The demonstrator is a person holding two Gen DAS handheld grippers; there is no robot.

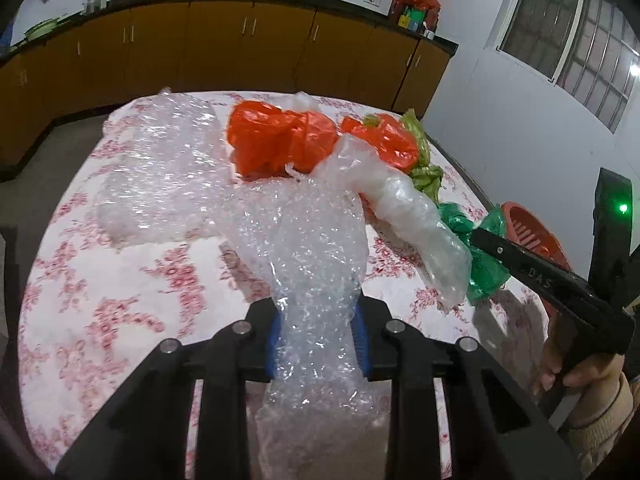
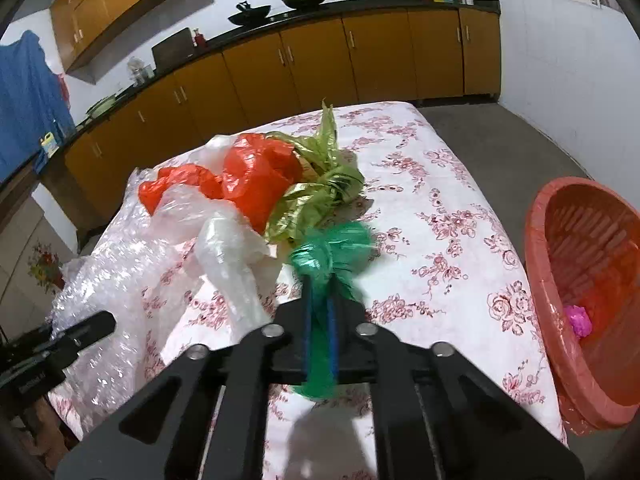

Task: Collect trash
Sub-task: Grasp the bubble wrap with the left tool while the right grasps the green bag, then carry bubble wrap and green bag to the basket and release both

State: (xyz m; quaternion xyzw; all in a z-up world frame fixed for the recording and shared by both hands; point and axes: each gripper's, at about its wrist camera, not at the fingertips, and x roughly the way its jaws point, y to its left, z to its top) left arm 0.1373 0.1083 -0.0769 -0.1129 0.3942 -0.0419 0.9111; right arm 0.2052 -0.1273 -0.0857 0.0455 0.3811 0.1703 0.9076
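The left gripper [image 1: 316,332] pinches a bubble wrap strip [image 1: 308,248] running lengthwise away over the worktop [image 1: 120,280]; the right gripper [image 2: 320,332] is clamped on a green bag [image 2: 332,248] near the basket [image 2: 560,240].

Even indoor light, glare on the bubble wrap [image 1: 312,264], fisheye-bent dark edges, slight blur.

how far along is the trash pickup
Early. Done: one pink scrap lies in the orange basket. In hand: the left gripper is shut on bubble wrap, the right gripper on a green bag. Left on the table: orange bags, a yellow-green bag, a clear bag, more bubble wrap.
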